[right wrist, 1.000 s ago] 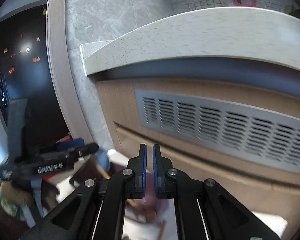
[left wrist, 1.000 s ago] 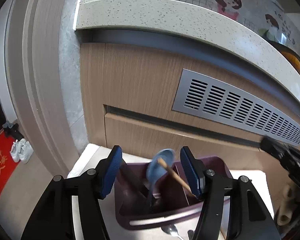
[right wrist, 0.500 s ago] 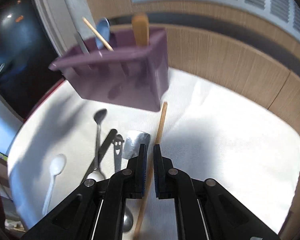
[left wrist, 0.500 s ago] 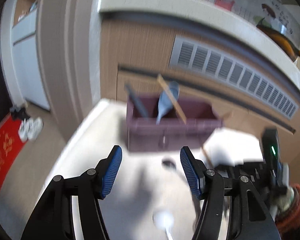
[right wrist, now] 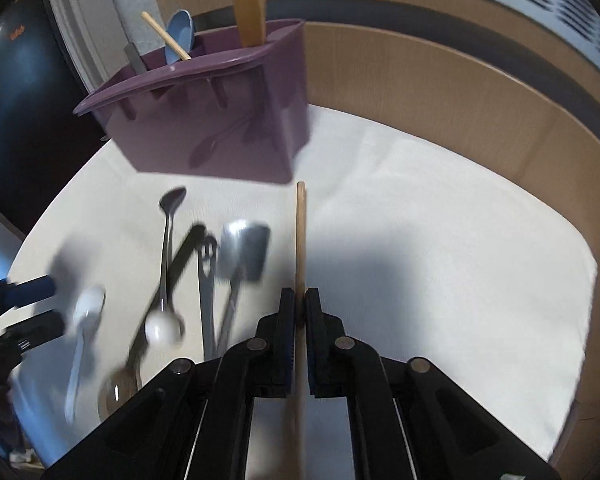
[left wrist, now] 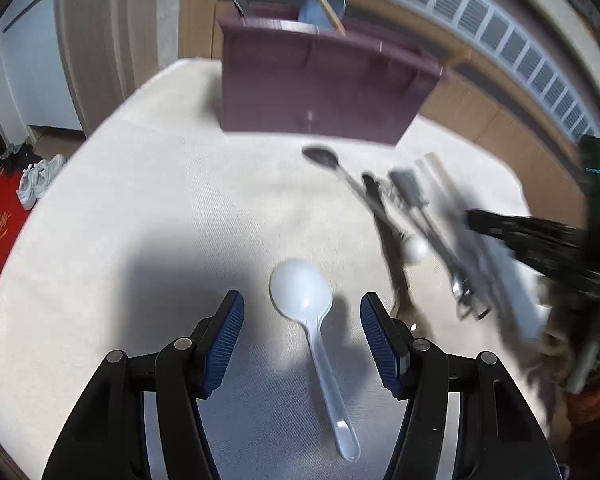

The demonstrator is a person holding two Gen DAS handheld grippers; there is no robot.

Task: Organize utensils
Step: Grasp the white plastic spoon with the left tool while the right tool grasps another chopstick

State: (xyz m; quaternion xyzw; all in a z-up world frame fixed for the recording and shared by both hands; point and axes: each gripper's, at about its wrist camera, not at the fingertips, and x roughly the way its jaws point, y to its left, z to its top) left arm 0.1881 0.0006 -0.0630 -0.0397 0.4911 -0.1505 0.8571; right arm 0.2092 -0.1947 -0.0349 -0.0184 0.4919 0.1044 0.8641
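1. Far left, the left tongs (left wrist: 302,338) hover with jaws spread wide over a white plastic spoon (left wrist: 300,292) lying on the cloth-covered counter (left wrist: 140,200); the bowl sits between the blue pads, touching neither. A good pickup likely means lowering further and closing across the slim handle just behind the bowl, where the pads can meet flat sides

2. Centre, a loose cluster of metal spoons and dark-handled utensils (right wrist: 204,264) lies crossed on the counter, near the white spoon but apart from it. The overlap suggests that any pull on one could drag its neighbours, so lifting straight up looks safer than sliding

3. At the back, the purple utensil caddy (right wrist: 220,120) stands upright against the wooden cabinet, already holding a blue spoon (right wrist: 180,34), a slanted chopstick (right wrist: 166,38) and a wooden handle (right wrist: 250,14). Each new piece should enter handle-down into a matching compartment, clear of the leaning chopstick

4. Right, the right tongs (right wrist: 298,300) are pressed together, pinching a wooden chopstick (right wrist: 300,232) whose far tip points toward the caddy's near corner. Held low on the shaft, the stick may swing; keeping it vertical before lowering it beside its mate seems wise
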